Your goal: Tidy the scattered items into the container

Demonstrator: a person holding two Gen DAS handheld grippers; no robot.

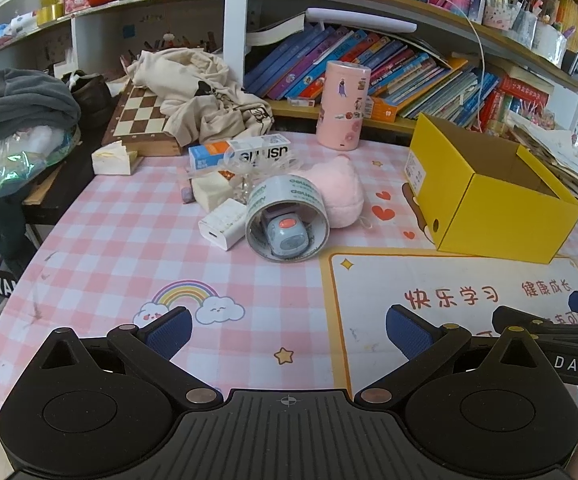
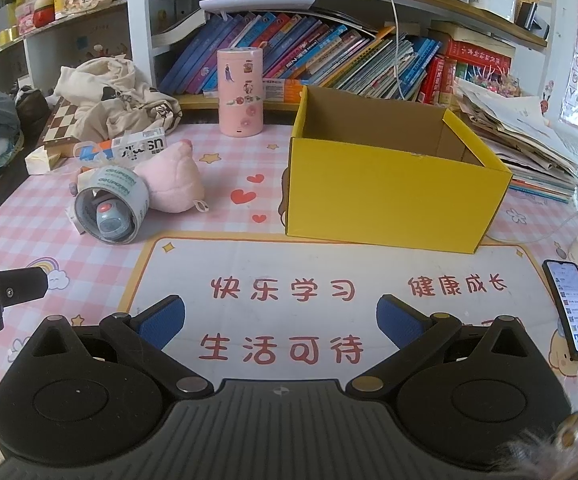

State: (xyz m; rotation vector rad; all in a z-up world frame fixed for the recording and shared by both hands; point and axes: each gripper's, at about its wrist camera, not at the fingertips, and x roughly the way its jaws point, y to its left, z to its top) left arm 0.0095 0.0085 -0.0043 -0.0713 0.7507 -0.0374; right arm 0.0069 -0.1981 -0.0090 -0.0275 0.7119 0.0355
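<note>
Both our grippers hang low over the near edge of the mat, well short of the clutter. Left gripper (image 1: 289, 330): fingers spread wide, nothing between them. Right gripper (image 2: 281, 320): likewise spread and empty.

The items sit in one heap on the left of the table (image 1: 89, 240), touching or overlapping. The box (image 2: 393, 196) stands to the right of them, open-topped, apparently empty (its floor is hidden from both views).

- Tape roll (image 1: 288, 220): lying on its side, hole facing us. Stiff ring, we judge it light; glossy outer face may slip. Best hold: one finger through the hole, one outside, pinching the wall.
- Small grey gadget (image 1: 288, 236) with an orange button, lodged inside the roll. Hard plastic, rounded, likely to drop out if the roll is tipped, so we would lift the roll level or take the gadget first.
- Charger (image 1: 225, 224): white block just left of the roll, touching it. Rigid, smooth, flat sides suit a pinch across the narrow width.
- Plush (image 1: 339, 192): pink, behind the roll. Soft and light; it will squash, so grab deep into the body.
- Carton (image 1: 241, 152) behind, partly under clear crinkled wrap. Light, crushable; hold across the short faces.

Nothing appears to be in the box yet.
</note>
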